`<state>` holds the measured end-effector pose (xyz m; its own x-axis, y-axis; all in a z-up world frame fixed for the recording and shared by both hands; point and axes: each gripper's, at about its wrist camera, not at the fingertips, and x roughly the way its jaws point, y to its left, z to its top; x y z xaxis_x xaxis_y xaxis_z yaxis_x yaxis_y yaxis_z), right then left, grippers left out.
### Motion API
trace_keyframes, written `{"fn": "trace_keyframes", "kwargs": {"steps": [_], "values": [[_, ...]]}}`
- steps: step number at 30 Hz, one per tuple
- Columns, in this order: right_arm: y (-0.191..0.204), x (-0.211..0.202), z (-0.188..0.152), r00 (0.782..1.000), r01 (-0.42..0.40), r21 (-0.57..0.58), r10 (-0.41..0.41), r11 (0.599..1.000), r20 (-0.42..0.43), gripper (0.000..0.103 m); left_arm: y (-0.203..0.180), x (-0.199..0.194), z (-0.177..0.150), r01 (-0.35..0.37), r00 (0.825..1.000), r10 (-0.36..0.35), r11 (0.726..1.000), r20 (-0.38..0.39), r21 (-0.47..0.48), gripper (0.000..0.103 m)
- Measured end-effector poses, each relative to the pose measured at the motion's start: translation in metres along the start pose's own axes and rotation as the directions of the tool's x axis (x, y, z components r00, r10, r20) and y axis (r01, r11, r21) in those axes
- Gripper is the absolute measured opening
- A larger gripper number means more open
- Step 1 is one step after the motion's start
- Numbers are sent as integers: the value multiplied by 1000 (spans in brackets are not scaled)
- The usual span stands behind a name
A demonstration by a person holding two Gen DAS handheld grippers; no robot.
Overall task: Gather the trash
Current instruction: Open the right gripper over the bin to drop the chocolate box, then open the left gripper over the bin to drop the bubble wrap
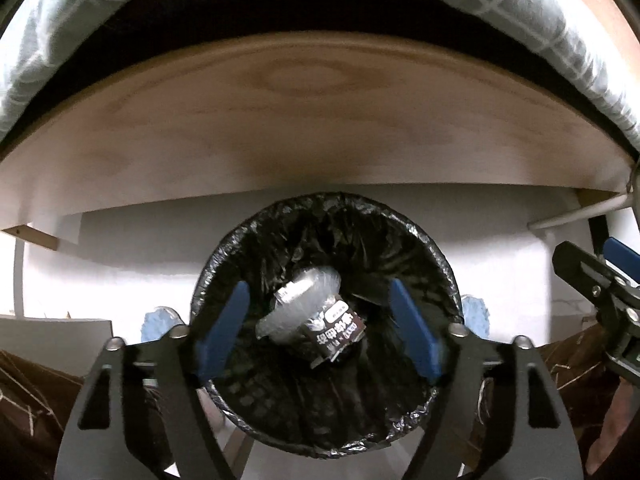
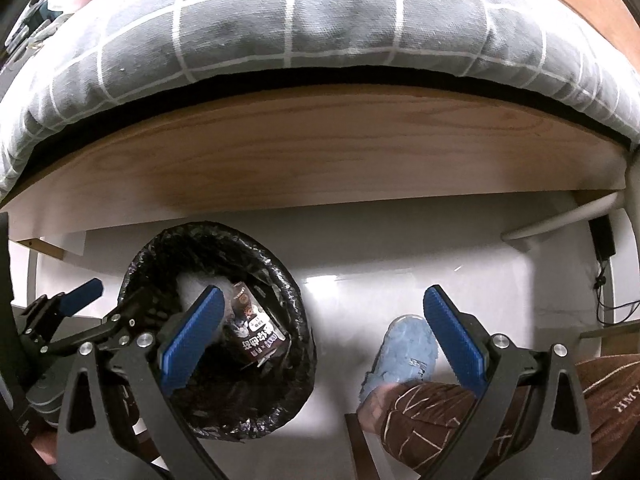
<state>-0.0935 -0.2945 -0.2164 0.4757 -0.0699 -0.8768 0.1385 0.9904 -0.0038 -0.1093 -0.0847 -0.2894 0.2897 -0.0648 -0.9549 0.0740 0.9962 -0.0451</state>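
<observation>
The left gripper (image 1: 318,326) is spread wide with nothing held between its blue pads (image 1: 224,328). Straight ahead between the jaws, below them, lies the can (image 1: 334,334), dark with a printed label, tilted on its side inside the bin (image 1: 440,264). A crumpled silver-grey wrapper (image 1: 304,302) lies against the can's far end. The bin is round and lined with a black bag; its rim reaches just outside both pads in the left wrist view.

The right gripper (image 2: 318,330) is likewise wide open and empty, its pads (image 2: 192,336) well apart. Between its jaws is bare white floor (image 2: 360,264), and near the right pad a blue slipper (image 2: 404,344) on the person's foot, with a brown trouser leg (image 2: 432,412) below it. The bin (image 2: 296,308) sits behind and beside the left pad of this gripper, with the can (image 2: 252,332) showing just past that pad. Further left, the left gripper (image 2: 116,304) hangs over the bin.

Beyond both grippers a wooden bed rail (image 1: 320,128) runs across, topped by a grey checked quilt (image 2: 320,20).
</observation>
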Motion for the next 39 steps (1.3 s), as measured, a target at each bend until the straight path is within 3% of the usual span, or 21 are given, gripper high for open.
{"fn": "trace_keyframes", "kwargs": {"steps": [1,7,17,39], "values": [[1,0,0,1000,-1,-1,1,1000,2,96,3,-3,0,-10,1000,10,1000,16,0,87],[7,-4,4,1000,-14,-9,14,1000,20,96,22,-22,2,-37,998,39,999,55,-31,97],[28,-48,11,991,-32,-47,38,998,128,96,45,-91,6,-60,982,70,996,174,-60,97],[59,-167,51,945,-57,-107,88,993,314,96,80,-203,37,-14,951,48,993,304,-115,97]]}}
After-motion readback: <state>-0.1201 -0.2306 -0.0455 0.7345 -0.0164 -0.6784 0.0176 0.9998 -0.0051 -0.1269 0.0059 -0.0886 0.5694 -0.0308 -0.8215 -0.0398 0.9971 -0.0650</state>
